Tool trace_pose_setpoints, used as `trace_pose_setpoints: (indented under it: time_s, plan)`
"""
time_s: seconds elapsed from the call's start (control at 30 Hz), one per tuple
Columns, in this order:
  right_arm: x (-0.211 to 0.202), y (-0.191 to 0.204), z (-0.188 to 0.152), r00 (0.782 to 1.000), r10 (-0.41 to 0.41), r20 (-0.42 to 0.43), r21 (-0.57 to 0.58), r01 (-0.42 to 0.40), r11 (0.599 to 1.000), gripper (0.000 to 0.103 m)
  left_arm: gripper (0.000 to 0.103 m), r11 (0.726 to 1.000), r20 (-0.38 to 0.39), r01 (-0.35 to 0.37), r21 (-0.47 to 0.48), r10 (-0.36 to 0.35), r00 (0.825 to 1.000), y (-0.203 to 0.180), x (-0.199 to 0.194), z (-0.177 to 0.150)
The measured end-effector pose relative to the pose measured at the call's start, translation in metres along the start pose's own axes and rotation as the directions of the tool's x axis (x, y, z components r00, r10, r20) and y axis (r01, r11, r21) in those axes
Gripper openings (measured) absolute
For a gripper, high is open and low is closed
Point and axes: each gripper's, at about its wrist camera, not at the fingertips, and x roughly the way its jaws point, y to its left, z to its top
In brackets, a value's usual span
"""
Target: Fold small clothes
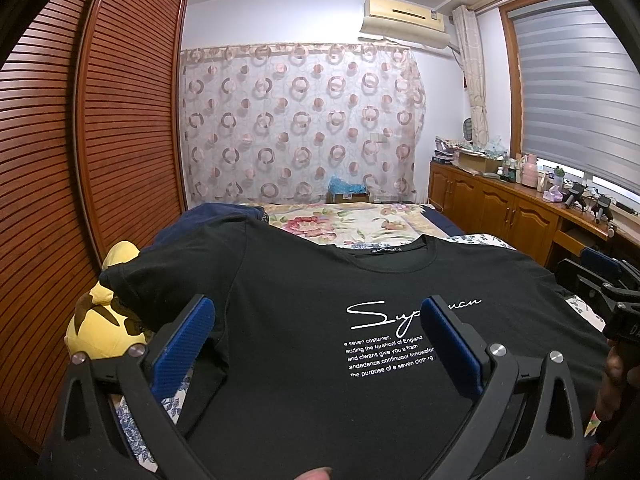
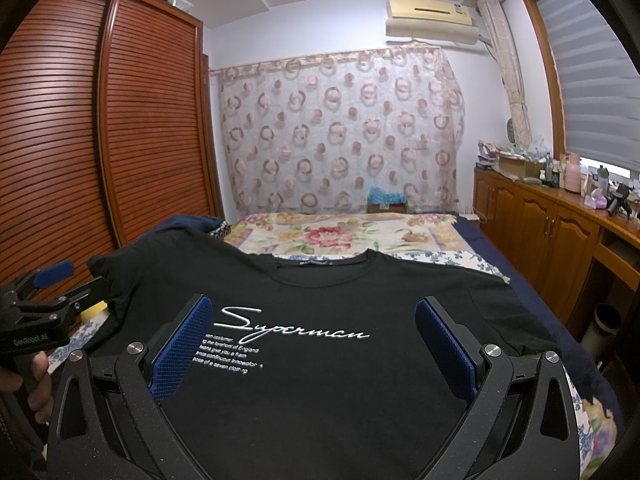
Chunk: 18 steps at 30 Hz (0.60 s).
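Here we are at the very start of the fold, by the look of it. The black T-shirt (image 2: 320, 360) lies spread face-up on the bed (image 2: 340, 236), collar pointing away toward the patterned curtain (image 2: 340, 132), white script print across the chest fully readable. Both sleeves are out to the sides, the body lies flat, and there is no crease or doubled layer anywhere that I can see. So nothing is folded yet, as far as these views show.

The left gripper (image 1: 316, 344) hovers over the shirt's left half, jaws spread wide and holding nothing; the blue pads (image 1: 182, 344) stand well apart with only cloth showing between them. The right gripper (image 2: 314, 340) is the same story over the right half: jaws wide, nothing between them but the print. Each one peeks into the other's view at the edge, so they sit side by side near the hem end.

A yellow plush toy (image 1: 104, 320) sits just beside the left sleeve, and whether the sleeve touches it I cannot tell.

What is left, in my judgement, is everything: sleeves in, sides over, then hem up to collar.
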Motion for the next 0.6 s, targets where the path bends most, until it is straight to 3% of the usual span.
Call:
trace_pose_setpoints:
  time_s: [0.6]
  plan:
    - [-0.0009, -0.0005, 0.0008, 1.000, 0.002, -0.001, 0.000, -0.002, 1.000, 0.103, 0.103, 1.000, 0.001, 0.000, 0.002, 0.000, 1.000, -0.0008, 0.0001, 0.0003]
